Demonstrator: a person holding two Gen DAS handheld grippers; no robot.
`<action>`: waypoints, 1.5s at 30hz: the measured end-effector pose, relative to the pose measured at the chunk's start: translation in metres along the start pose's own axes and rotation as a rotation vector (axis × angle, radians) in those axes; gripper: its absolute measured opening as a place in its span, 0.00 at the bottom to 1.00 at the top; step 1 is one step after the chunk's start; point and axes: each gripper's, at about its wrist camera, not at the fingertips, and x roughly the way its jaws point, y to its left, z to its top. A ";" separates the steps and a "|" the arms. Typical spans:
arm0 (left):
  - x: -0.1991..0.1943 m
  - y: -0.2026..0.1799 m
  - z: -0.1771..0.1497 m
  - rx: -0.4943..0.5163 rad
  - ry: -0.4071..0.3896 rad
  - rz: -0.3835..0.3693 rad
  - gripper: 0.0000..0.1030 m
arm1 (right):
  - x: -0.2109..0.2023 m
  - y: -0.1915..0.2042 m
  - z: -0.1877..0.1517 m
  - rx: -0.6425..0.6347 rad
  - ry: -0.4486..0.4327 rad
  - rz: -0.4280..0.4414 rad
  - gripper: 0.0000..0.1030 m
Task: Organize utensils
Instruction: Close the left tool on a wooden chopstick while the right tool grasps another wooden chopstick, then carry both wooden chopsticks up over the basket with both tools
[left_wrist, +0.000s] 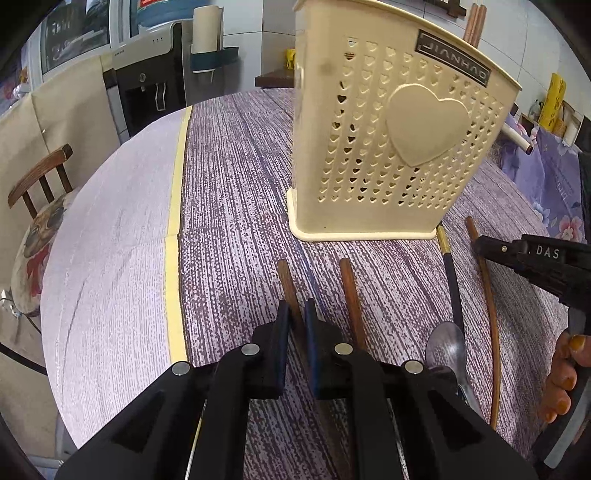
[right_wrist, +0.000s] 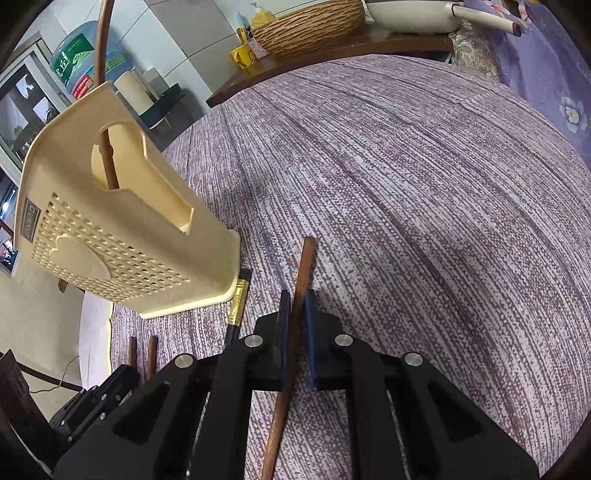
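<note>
A cream heart-patterned utensil holder (left_wrist: 399, 140) (right_wrist: 122, 229) stands on the purple tablecloth (left_wrist: 240, 184), with one brown chopstick (right_wrist: 105, 110) upright inside it. My left gripper (left_wrist: 297, 314) is shut on a dark brown chopstick (left_wrist: 285, 277) that lies on the cloth. Just to its right lies a second dark chopstick (left_wrist: 349, 295). Further right lies a black-handled spoon (left_wrist: 452, 280) (right_wrist: 238, 299) with a gold band. My right gripper (right_wrist: 297, 306) (left_wrist: 480, 245) is shut on a lighter brown chopstick (right_wrist: 304, 273) (left_wrist: 487, 295) right of the holder's base.
A yellow tape strip (left_wrist: 177, 221) runs across the table's left part. A wooden chair (left_wrist: 37, 184) and a water dispenser (left_wrist: 147, 92) stand beyond the left edge. A wicker basket (right_wrist: 310, 22), a yellow mug (right_wrist: 243, 55) and a pan (right_wrist: 413, 14) sit on a far shelf.
</note>
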 end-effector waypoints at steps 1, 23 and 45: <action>0.001 0.003 0.002 -0.012 0.004 -0.010 0.09 | 0.000 -0.002 0.001 0.010 -0.002 0.006 0.09; -0.046 0.023 0.027 -0.149 -0.142 -0.133 0.07 | -0.078 0.013 -0.001 -0.037 -0.169 0.214 0.08; -0.126 0.026 0.041 -0.129 -0.377 -0.161 0.07 | -0.180 0.054 -0.005 -0.224 -0.324 0.357 0.08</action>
